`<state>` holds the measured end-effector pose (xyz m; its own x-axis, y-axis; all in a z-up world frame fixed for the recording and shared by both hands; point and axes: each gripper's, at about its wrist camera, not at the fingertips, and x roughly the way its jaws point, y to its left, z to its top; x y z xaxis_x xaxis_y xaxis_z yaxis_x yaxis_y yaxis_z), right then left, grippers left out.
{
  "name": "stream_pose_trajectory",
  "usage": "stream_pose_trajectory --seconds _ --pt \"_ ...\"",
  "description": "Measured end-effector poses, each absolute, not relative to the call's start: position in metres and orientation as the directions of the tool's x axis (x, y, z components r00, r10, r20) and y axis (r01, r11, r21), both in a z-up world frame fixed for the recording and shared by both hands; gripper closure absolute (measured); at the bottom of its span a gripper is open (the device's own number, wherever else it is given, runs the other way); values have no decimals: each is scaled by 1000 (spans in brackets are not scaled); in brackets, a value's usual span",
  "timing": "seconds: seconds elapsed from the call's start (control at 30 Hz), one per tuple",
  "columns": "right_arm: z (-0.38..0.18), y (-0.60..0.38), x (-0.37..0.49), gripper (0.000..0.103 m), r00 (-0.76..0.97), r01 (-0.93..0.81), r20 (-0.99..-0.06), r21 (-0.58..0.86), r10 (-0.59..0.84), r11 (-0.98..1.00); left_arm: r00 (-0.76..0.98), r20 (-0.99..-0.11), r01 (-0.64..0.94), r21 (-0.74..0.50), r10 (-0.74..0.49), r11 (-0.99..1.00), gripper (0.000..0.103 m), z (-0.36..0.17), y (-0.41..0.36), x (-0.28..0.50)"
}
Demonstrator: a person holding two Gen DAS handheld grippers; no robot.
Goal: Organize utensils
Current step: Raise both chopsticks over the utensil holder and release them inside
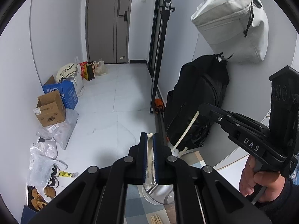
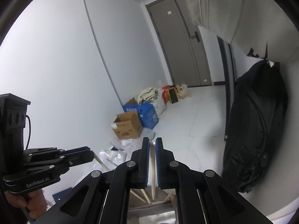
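My left gripper (image 1: pixel 150 137) is shut on a pale chopstick (image 1: pixel 150 153) that runs down between its blue pads into a shiny metal utensil cup (image 1: pixel 158 194) below. My right gripper (image 2: pixel 152 141) is shut on another pale chopstick (image 2: pixel 152 168) above the same cup (image 2: pixel 149 211), where several wooden sticks (image 2: pixel 143 196) lean. In the left wrist view the right gripper (image 1: pixel 200 110) holds its chopstick (image 1: pixel 186 128) slanting down toward the cup. In the right wrist view the left gripper (image 2: pixel 89 152) holds its chopstick (image 2: pixel 101 162) at the left.
The cup stands on a checked mat (image 1: pixel 134 207) with more wooden sticks (image 1: pixel 157 219) lying on it. A black backpack (image 1: pixel 198 100) and a hanging grey bag (image 1: pixel 233 24) are against the right wall. Cardboard boxes (image 1: pixel 51 108) and plastic bags (image 1: pixel 43 164) line the floor at left.
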<state>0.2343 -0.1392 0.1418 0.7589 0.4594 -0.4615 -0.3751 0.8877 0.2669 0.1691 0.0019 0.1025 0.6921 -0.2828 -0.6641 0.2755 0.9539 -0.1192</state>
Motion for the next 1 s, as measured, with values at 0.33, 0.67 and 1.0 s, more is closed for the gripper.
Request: stream_pose_trajectory --seconds 0.33,0.67,1.0 --pt "119 -135 241 97 709 -389 -515 285 482 876 660 -686 296 -139 -307 945 101 86 -3 174" --pt "96 -137 246 95 648 -379 -562 347 514 858 603 -721 305 -186 -341 934 97 70 3 182" --pt "101 -166 236 60 686 -302 -539 401 489 865 669 -685 238 -171 -289 956 56 84 16 165"
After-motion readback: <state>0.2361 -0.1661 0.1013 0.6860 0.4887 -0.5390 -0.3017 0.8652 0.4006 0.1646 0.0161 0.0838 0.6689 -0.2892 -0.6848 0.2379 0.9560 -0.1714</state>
